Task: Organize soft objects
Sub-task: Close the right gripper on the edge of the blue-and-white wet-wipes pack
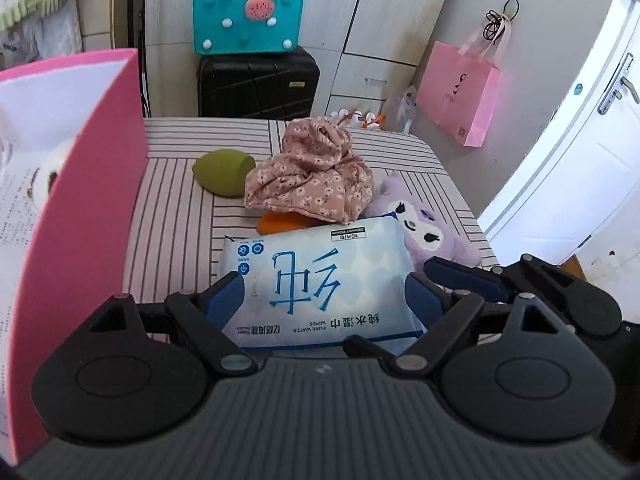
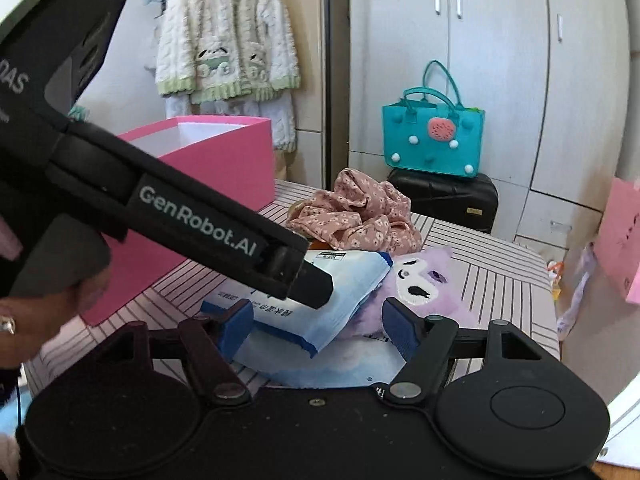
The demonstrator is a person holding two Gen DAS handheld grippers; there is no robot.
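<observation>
A pale blue wipes pack (image 1: 320, 276) lies on the striped table (image 1: 176, 216), leaning partly on a purple plush (image 1: 432, 224). My left gripper (image 1: 324, 300) is open, one blue pad at each end of the pack; I see no squeeze. My right gripper (image 2: 318, 324) is open low over the same pack (image 2: 352, 292), and a second pale blue pack (image 2: 320, 372) lies beneath it. Behind are a floral pink cloth (image 1: 312, 176), a green egg-shaped sponge (image 1: 222, 172) and an orange item (image 1: 280, 222) mostly hidden under the cloth. The open pink box (image 1: 80, 200) stands at the left.
A white plush (image 1: 52, 168) shows inside the box. Beyond the table a teal bag (image 1: 248, 16) sits on a black suitcase (image 1: 258, 84). A pink paper bag (image 1: 460, 92) hangs by the white door (image 1: 580, 152). A hand (image 2: 40, 312) holds the left gripper.
</observation>
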